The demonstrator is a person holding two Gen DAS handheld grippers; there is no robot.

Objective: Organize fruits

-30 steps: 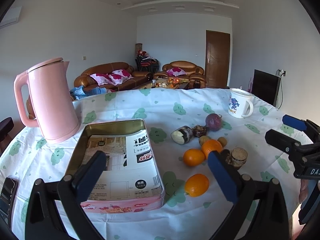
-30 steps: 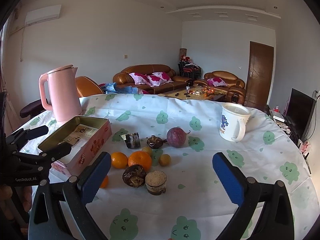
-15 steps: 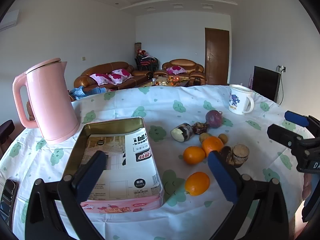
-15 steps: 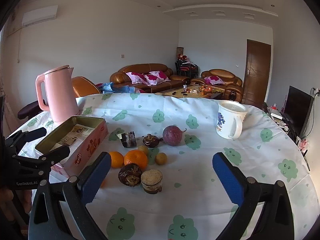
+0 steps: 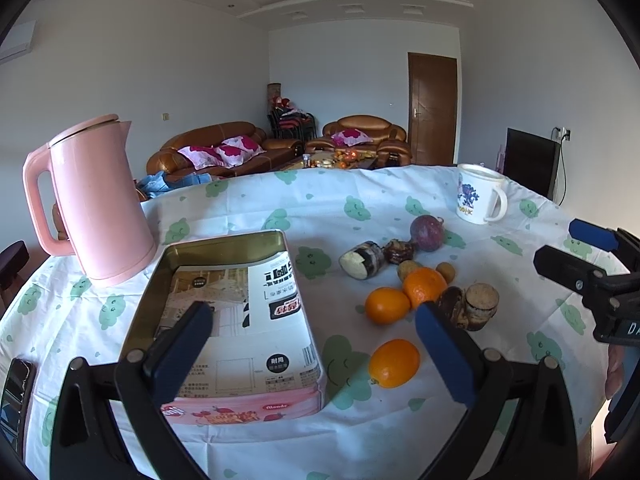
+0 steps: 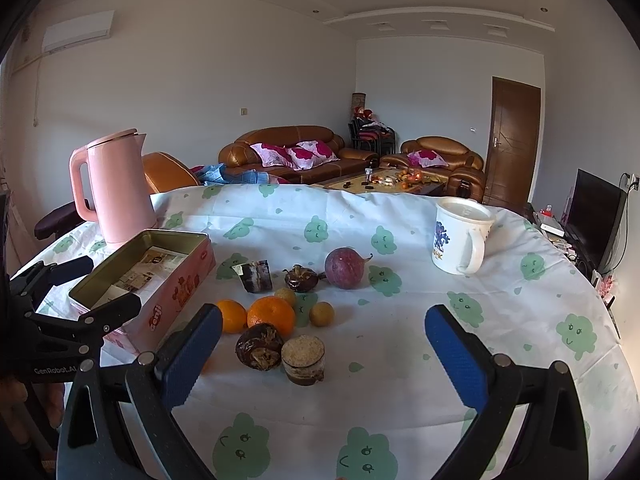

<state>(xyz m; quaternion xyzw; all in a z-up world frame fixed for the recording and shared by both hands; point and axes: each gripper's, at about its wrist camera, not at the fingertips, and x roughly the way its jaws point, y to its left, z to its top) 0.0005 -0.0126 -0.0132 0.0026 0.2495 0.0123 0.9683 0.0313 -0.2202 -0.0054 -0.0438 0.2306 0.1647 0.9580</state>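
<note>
In your left wrist view, your left gripper (image 5: 312, 344) hangs with its jaws wide apart and empty above the near end of the tin (image 5: 224, 312), which lies open on the tablecloth (image 5: 320, 208) with a printed sheet inside. The fruits sit right of the tin: one orange (image 5: 394, 363) nearest you, a second orange (image 5: 387, 305) touching a third (image 5: 424, 286) behind it, and a purple fruit (image 5: 427, 233) farther back. The kettle (image 5: 94, 200) stands beyond the tin's left side; the mug (image 5: 478, 199) stands far right. In your right wrist view, your right gripper (image 6: 324, 354) is likewise spread open and empty, low over the cloth just in front of the fruit cluster, with a dark fruit (image 6: 259, 346) and a cut piece (image 6: 303, 359) between its fingers.
</note>
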